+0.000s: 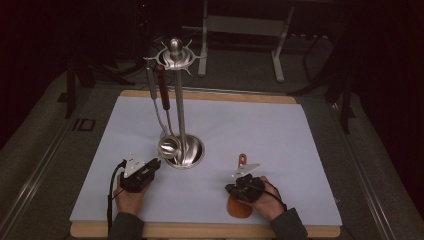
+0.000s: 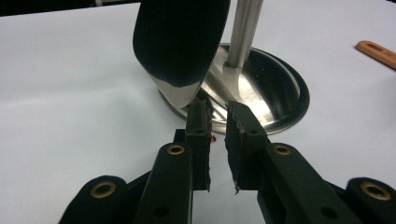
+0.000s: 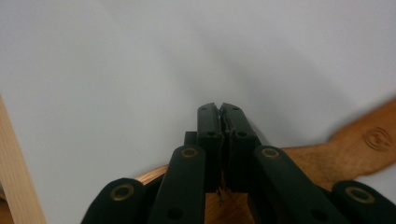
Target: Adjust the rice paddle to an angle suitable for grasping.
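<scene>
Ladle [image 1: 169, 145] hanging on the utensil stand [image 1: 181, 105].
My left claw [image 2: 218, 122] is slightly apart beside it; my right claw [image 3: 219, 108] is together over a wooden spatula [image 3: 359, 144].

One utensil stand [image 1: 181, 125], two hanging utensils [image 1: 161, 100], one wooden spatula [image 1: 240, 200], two grippers [image 1: 142, 175]

Right gripper [image 1: 233, 189] hides most of the wooden spatula [image 1: 242, 161]

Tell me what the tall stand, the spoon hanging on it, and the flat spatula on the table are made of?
The stand looks like polished metal: silvery, with bright reflections on its base. The spoon has the same mirror-shiny bowl, so probably steel. The spatula looks like wood: orange-brown, matte, with faint grain.
</scene>
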`<state>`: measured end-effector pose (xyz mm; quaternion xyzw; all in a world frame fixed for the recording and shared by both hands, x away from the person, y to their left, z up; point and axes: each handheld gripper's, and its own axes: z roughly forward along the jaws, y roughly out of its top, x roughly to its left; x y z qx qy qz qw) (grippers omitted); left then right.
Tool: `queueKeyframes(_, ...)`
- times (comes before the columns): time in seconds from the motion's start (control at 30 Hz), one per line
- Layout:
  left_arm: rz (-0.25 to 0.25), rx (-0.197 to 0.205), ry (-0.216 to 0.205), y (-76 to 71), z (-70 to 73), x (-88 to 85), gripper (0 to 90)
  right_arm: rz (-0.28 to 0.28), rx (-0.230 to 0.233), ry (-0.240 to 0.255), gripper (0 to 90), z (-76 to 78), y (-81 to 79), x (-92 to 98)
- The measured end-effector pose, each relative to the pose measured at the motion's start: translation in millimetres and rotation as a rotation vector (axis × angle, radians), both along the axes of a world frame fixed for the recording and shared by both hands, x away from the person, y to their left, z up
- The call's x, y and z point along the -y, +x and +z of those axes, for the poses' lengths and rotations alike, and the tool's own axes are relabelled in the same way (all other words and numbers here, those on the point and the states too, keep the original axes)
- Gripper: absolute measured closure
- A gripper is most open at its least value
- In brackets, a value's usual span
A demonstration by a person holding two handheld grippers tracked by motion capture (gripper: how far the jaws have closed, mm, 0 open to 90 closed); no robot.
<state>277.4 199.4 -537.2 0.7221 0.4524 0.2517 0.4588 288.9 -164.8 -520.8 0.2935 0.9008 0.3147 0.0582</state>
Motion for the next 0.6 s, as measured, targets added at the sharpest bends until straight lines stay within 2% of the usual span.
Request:
queueKeyframes(0.17,0.0,-0.003,0.003,0.6,-0.2,0.5,79.5,-0.019,-0.01,-0.008,86.4,1.7,-4.6,21.0)
queueKeyframes(0.37,0.0,-0.002,0.002,0.7,-0.2,0.4,79.5,-0.022,-0.012,-0.024,86.5,3.4,-10.1,33.4)
queueKeyframes(0.43,-0.001,-0.002,0.002,0.8,-0.1,0.3,79.4,-0.047,-0.006,-0.032,85.5,5.0,-10.0,42.5)
queueKeyframes(0.6,-0.001,-0.003,0.001,1.0,-0.2,0.4,79.4,-0.141,0.018,0.018,72.0,13.2,-5.4,60.6)
